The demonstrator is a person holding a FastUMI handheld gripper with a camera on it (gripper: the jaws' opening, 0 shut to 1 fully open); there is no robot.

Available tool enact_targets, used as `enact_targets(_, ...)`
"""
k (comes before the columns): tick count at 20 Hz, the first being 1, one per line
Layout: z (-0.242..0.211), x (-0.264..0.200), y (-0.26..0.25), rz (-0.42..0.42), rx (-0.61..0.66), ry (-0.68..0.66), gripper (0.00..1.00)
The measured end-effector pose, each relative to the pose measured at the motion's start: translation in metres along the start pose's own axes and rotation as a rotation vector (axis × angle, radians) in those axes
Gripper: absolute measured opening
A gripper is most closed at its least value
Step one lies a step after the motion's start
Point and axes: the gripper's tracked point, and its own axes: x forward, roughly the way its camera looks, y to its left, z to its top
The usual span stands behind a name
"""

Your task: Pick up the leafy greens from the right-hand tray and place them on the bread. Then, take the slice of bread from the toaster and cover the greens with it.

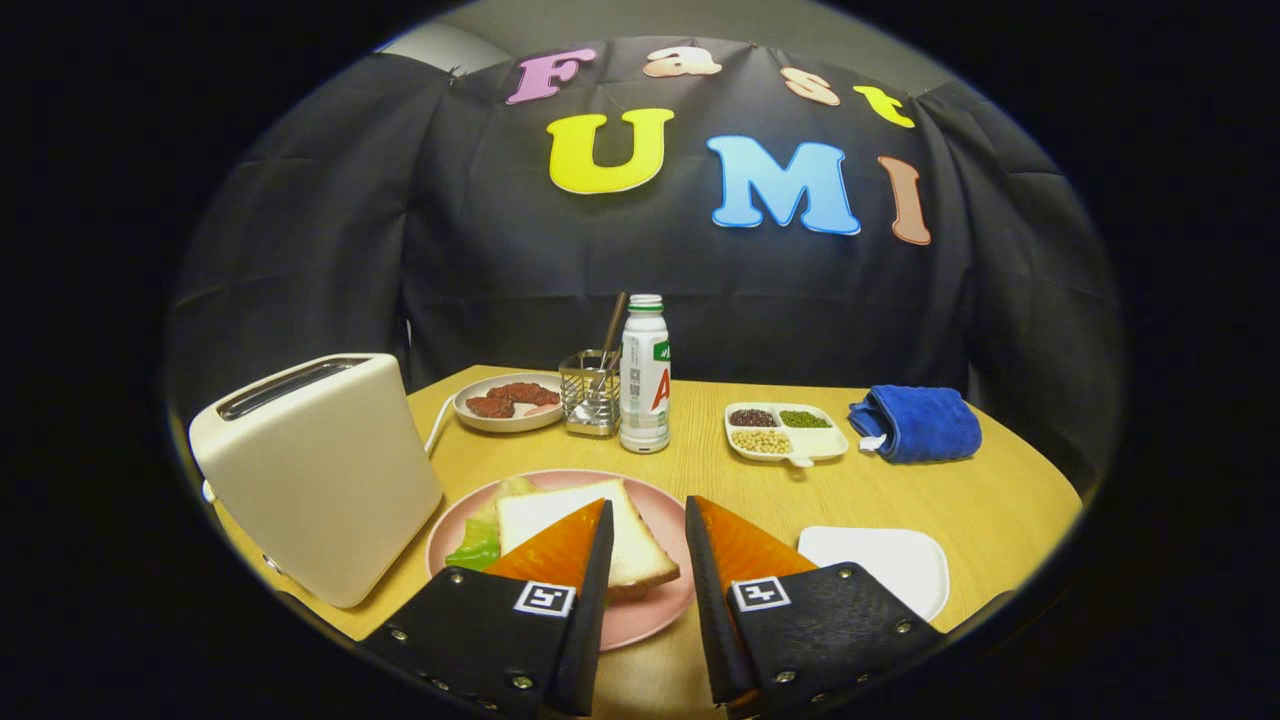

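both fingers of my tongs (645,520) stand parted with nothing between them, above the pink plate (660,610). on it a bread slice (545,512) covers the leafy greens (476,545), which peek out beside the toaster (320,470). right-hand white tray (885,560) is bare; table edge is near, open tabletop lies beyond.

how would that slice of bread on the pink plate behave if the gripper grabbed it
The bread slice looks thick and soft, so it would likely dent under a pinch. It seems light and may sag. Greens poke out beneath, so it might slide. The gripper is open above it.
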Motion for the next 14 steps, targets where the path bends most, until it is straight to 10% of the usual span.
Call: enact_targets(14,0.089,-0.054,-0.132,-0.019,-0.012,-0.265,0.43)
